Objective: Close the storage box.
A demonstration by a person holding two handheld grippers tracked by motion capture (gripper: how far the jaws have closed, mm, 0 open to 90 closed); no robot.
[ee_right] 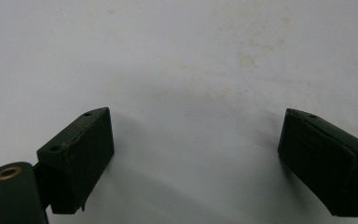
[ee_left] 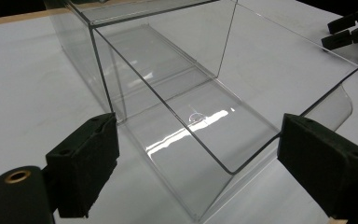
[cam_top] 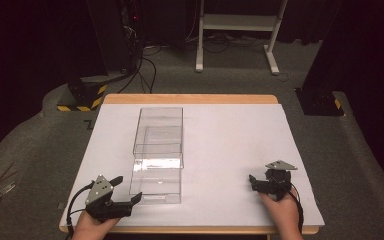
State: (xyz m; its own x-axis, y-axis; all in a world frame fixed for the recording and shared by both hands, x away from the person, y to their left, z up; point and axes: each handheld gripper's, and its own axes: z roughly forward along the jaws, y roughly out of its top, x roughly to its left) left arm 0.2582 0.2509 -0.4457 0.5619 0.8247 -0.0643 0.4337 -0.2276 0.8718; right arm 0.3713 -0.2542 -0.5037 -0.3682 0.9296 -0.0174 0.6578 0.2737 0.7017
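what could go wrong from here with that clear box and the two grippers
The clear box is see-through with glare on it, so its edges are easy to misjudge; the left hand-held gripper, open beside its near end, might bump it rather than straddle a wall. The box looks light on a smooth white mat, so a nudge could slide it. The right hand-held gripper sits far off, open, unable to steady it.

readable text: none | clear box (cam_top: 157, 150): no label or print | white table cover (cam_top: 230, 150): blank | dark mark beside its far left corner: too cut off to read
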